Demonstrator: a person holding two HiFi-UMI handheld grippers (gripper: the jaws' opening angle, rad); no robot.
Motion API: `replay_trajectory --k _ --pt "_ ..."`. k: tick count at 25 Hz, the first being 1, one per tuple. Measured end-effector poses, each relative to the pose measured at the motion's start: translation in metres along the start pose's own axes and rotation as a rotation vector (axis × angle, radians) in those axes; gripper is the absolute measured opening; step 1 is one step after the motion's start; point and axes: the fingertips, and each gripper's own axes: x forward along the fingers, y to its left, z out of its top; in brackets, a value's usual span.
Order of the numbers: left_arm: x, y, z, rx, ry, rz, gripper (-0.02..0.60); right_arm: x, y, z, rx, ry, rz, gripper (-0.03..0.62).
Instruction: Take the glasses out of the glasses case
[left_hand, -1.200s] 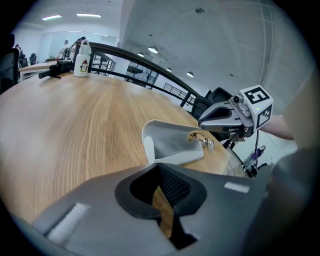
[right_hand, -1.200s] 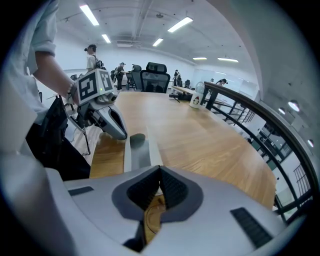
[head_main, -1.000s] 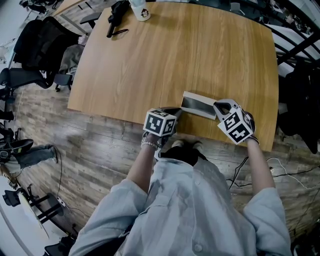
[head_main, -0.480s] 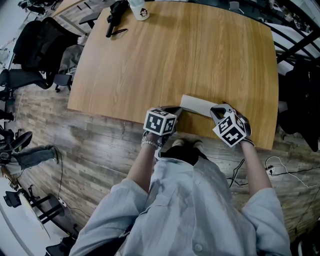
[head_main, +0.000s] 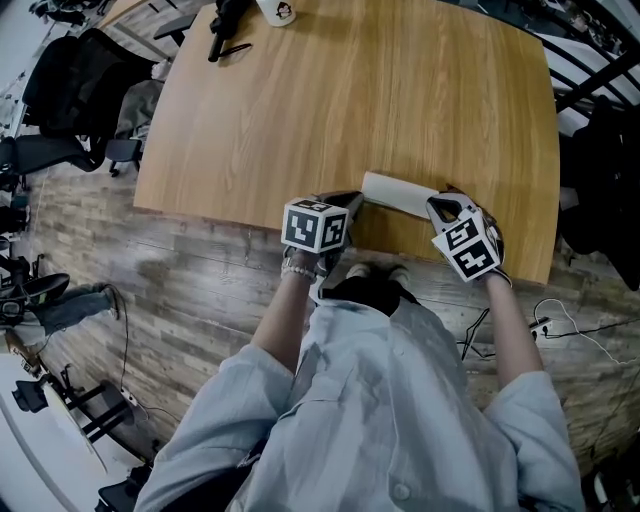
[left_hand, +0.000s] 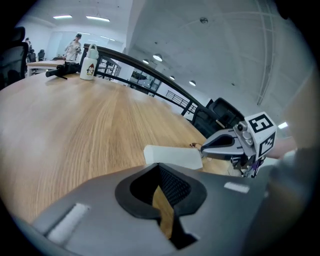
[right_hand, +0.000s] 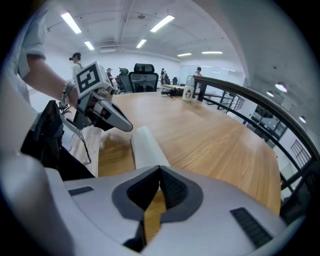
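Table (head_main: 300, 120): glasses case (head_main: 398, 192) shut, was open; right gripper (head_main: 437, 207) closed.

Wooden table (head_main: 380, 100), far edge curved. At the far left corner a white bottle (head_main: 279, 10) stands upright, with a black tool (head_main: 228, 20) lying just beside it. Black office chairs (head_main: 70, 80) stand off the table's left. Grey plank floor (head_main: 180, 290), with cables (head_main: 560, 325) trailing at lower right.
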Motion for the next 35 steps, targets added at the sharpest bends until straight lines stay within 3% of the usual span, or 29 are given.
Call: replay_trajectory --k 8,18,26,35 --pt "-0.041 -0.019 0.062 0.022 -0.193 -0.002 0.005 -0.056 -0.025 0.026 0.152 -0.194 -0.151 0.002" --pt "-0.095 -0.082 0.139 0.165 -0.400 -0.050 0.005 -0.153 -0.052 0.065 0.286 -0.467 -0.358 0.002" --pt "-0.134 -0.130 0.175 0.224 -0.529 -0.103 0.005 -0.204 -0.061 0.073 0.324 -0.570 -0.455 0.002" --pt "-0.162 -0.152 0.189 0.266 -0.594 -0.117 0.005 -0.236 -0.065 0.079 0.341 -0.640 -0.522 0.002"
